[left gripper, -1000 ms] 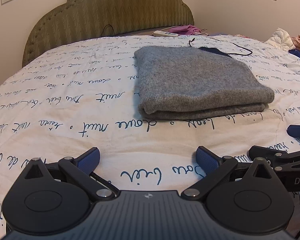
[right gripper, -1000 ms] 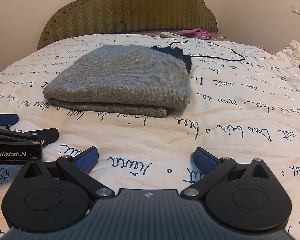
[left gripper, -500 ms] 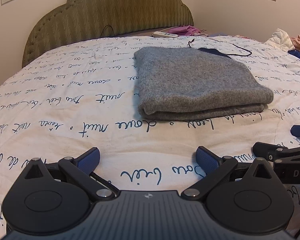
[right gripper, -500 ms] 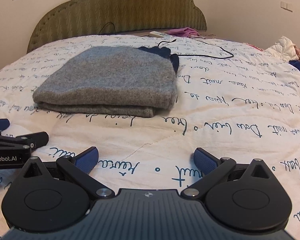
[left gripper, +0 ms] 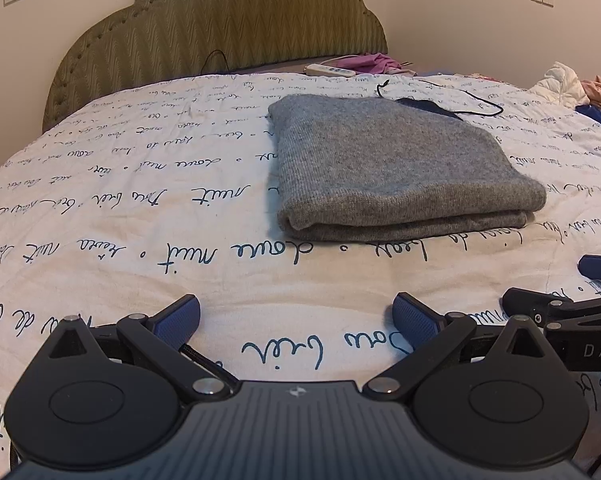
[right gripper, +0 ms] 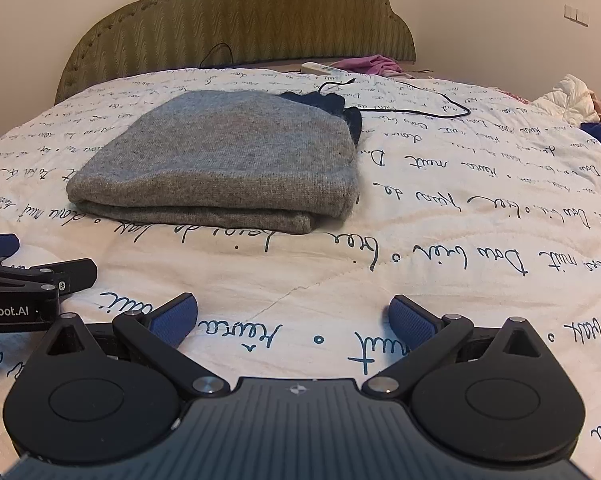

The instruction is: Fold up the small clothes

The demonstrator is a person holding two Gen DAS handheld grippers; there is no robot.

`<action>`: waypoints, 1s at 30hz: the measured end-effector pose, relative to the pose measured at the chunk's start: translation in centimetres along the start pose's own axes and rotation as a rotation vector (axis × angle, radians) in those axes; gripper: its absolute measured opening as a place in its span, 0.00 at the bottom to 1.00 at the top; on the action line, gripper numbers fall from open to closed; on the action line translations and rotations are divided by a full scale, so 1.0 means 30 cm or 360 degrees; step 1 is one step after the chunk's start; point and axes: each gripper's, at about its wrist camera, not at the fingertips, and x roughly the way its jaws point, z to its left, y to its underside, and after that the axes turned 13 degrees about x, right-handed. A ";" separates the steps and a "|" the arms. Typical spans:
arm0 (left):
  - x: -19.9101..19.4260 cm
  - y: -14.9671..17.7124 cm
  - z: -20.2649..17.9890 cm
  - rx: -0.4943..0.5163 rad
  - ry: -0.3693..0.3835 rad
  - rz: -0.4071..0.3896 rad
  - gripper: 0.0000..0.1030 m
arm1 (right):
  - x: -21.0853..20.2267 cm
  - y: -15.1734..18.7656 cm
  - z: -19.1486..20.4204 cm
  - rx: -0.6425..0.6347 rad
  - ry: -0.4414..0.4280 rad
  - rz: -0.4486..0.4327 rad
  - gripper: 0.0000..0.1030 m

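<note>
Gaping wide and empty, left tool point(left gripper: 296, 320) and right tool point(right gripper: 293, 318) face the folded grey sweater point(left gripper: 388, 168).

Both wrist views low, facing headboard point(left gripper: 220, 32) (shared sweater point(left gripper: 392, 168)).

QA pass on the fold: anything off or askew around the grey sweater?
One thing: a dark blue cloth pokes out from under the far corner of the folded grey sweater, with a black cable looping just behind. The fold itself looks tidy.
</note>
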 end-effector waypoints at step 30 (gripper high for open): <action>-0.106 -0.060 0.076 -0.0062 -0.0083 0.0025 1.00 | -0.152 -0.076 0.074 -0.0032 -0.0055 -0.0036 0.99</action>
